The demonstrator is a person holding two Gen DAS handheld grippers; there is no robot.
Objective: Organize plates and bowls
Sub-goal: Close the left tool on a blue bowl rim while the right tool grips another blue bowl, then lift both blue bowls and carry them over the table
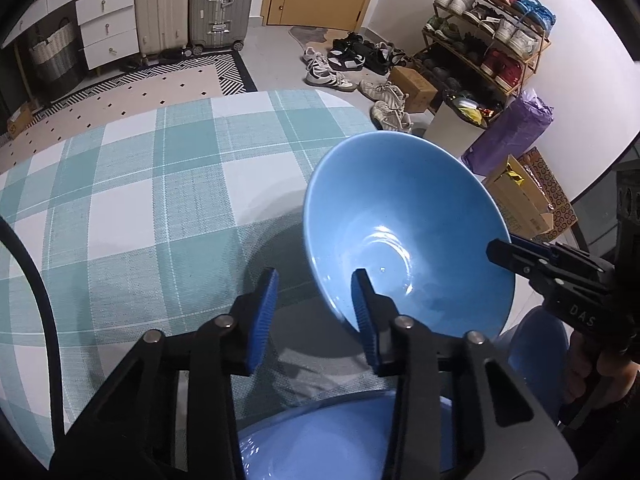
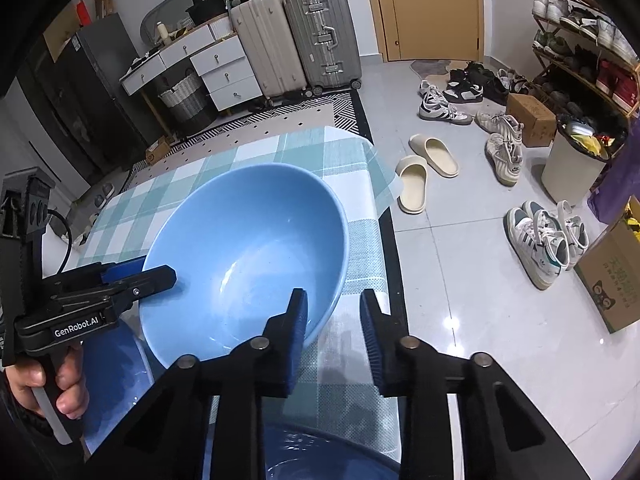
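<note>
While the blue bowl (image 1: pixel 404 236) tilts above the checked surface (image 1: pixel 140 184), both hand-held grippers, left (image 1: pixel 316 316) and right (image 2: pixel 334 334), straddle its rim, jaws parted.

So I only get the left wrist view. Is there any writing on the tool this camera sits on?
Observer: Yes. The right wrist view shows the left gripper from the side, labelled GenRobot.AI.
Operator: Is there anything on the floor I can't see?
Observer: Cream slippers lie beside the table's far corner.
Operator: And the other tool's fingers?
Observer: The right gripper is open, with the light blue bowl's rim between its fingers.
</note>
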